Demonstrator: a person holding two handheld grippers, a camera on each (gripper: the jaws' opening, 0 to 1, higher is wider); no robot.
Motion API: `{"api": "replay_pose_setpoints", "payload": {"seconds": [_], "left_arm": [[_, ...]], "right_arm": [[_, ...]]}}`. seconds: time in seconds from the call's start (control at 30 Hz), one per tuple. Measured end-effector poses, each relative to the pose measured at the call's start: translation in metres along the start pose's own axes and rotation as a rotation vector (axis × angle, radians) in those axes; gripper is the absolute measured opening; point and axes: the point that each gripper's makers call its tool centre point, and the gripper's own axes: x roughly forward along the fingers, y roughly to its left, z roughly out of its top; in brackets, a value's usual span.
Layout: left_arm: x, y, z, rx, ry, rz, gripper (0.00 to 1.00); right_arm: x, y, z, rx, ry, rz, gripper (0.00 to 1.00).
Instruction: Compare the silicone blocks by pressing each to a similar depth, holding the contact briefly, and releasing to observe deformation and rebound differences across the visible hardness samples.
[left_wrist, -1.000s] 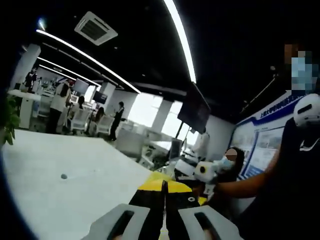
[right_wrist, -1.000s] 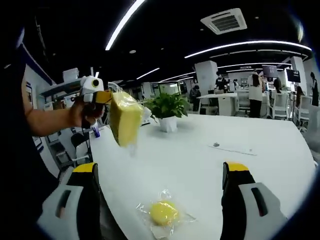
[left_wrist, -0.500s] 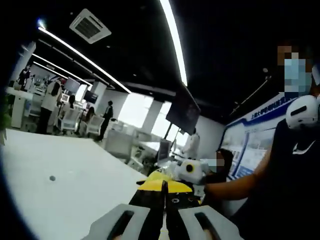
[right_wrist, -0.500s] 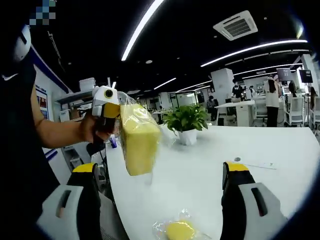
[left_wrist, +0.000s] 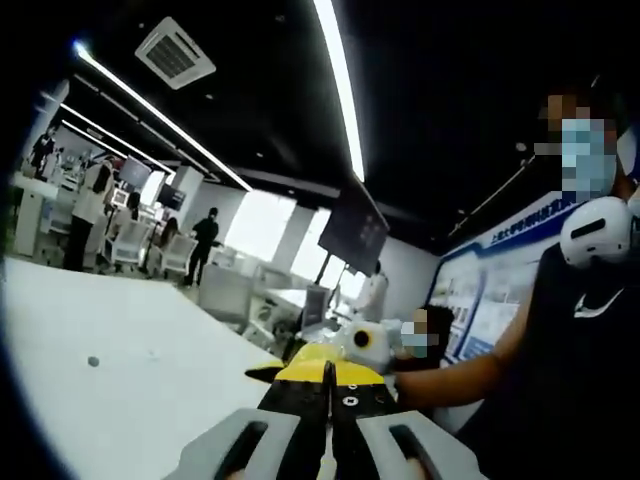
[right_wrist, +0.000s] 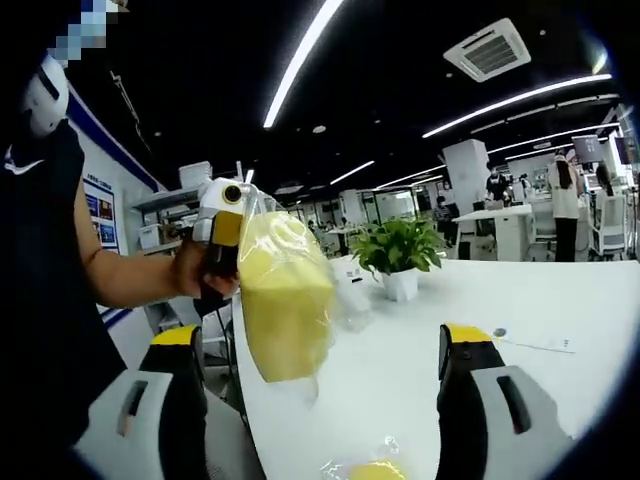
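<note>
A: Where is the person's hand (right_wrist: 205, 280) in the right gripper view?

B: At the left of the plant, forearm reaching in from the picture's left edge, raised above the white tabletop (right_wrist: 420, 345). It grips the left claw (right_wrist: 228, 225), which is clamped on the pale yellow silicone block in a clear plastic wrap (right_wrist: 283, 300). The block hangs below the claw, lifted clear of the tabletop, left of the green potted plant in a white pot (right_wrist: 398, 255).

A: And the left claw in its own view?

B: In the left gripper view the left claw (left_wrist: 330, 375) has its black jaws pressed together with a yellow edge of the block (left_wrist: 310, 360) showing at the tips. The white tabletop (left_wrist: 110, 380) spreads to the left of it.

A: The right claw?

B: The right claw (right_wrist: 325, 350) is spread wide, holding nothing, its yellow-tipped jaws apart at the bottom of its view. Between them, low down, lies a second round yellow silicone piece in a clear wrap (right_wrist: 372, 470) on the tabletop, nearer than the plant, cut off by the edge.

A: Room to move?

B: Right of the plant the tabletop is open, with a small dark dot (right_wrist: 499, 332) and a thin flat strip (right_wrist: 545, 343). The tabletop's near left edge runs below the hanging block.
</note>
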Motion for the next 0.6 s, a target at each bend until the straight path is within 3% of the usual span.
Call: {"api": "replay_pose_setpoints", "payload": {"seconds": [0.4,0.6], "left_arm": [[-0.001,0.002,0.002,-0.009,-0.008,-0.002,0.00],[0.001,0.000,0.003,-0.014,-0.015,-0.011,0.00]], "right_arm": [[-0.001,0.022,0.009,0.020,-0.033,0.103,0.48],[0.000,0.021,0.015,0.021,-0.065,0.107,0.43]]}}
